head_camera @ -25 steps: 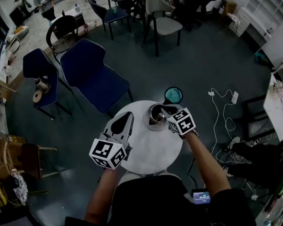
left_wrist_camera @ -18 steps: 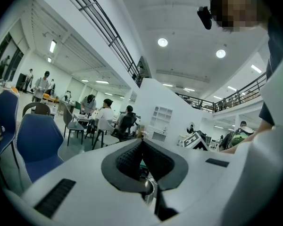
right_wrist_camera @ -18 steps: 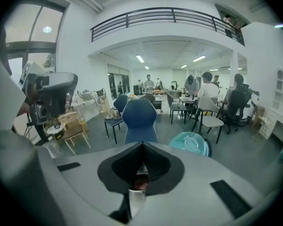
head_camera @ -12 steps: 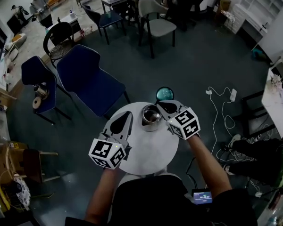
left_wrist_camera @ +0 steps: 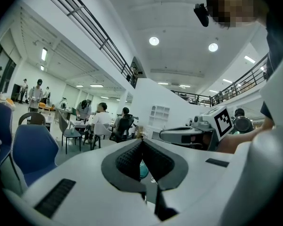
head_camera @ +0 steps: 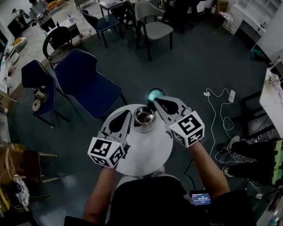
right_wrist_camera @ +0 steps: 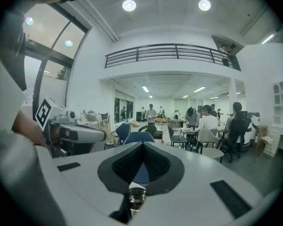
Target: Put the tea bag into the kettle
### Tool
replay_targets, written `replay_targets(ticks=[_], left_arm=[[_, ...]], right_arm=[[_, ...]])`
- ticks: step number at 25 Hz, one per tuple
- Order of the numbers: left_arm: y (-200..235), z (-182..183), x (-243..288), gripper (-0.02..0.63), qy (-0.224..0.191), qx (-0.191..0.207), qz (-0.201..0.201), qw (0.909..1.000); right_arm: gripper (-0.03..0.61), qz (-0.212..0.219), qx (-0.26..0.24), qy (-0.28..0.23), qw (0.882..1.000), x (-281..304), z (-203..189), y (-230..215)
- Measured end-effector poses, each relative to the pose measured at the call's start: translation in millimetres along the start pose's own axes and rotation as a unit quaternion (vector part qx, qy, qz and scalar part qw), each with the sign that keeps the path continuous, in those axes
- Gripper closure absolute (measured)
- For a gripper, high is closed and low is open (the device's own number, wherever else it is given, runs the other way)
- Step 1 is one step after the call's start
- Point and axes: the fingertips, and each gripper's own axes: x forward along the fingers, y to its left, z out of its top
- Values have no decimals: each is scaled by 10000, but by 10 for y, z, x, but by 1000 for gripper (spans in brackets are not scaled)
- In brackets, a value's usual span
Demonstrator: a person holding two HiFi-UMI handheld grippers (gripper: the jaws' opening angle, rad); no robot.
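Round white table (head_camera: 146, 157): on dark floor.
Blue chair (head_camera: 85, 81): just beyond table's far-left edge.
White power strip (head_camera: 231, 96): floor, right of table.

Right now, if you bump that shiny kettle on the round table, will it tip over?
Probably not: the kettle looks squat and wide-mouthed, so it should stay upright. Shiny metal on the smooth white table would likely slide instead. It stands near the table's far edge, so a hard shove might push it off.

White table (head_camera: 148, 150), silver kettle (head_camera: 144, 115), blue chair (head_camera: 83, 82)
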Motion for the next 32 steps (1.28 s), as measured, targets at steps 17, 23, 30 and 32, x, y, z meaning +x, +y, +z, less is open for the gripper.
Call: replay_targets(ticks=[17, 23, 30, 32], left_arm=[[-689, 134, 149, 598, -332, 389, 204, 9985], [-1045, 111, 131, 598, -402, 449, 291, 9978], [-1355, 33, 71, 598, -392, 491, 388, 9973], [-1423, 8, 68, 598, -402, 468, 416, 9972]], right_arm=[[560, 437, 100, -569, 9974, -693, 231, -14], [560, 595, 64, -649, 9961, -979, 208, 4], [560, 681, 60, -719, 9951, -1259, 185, 21], [560, 702, 44, -729, 9949, -1318, 154, 20]])
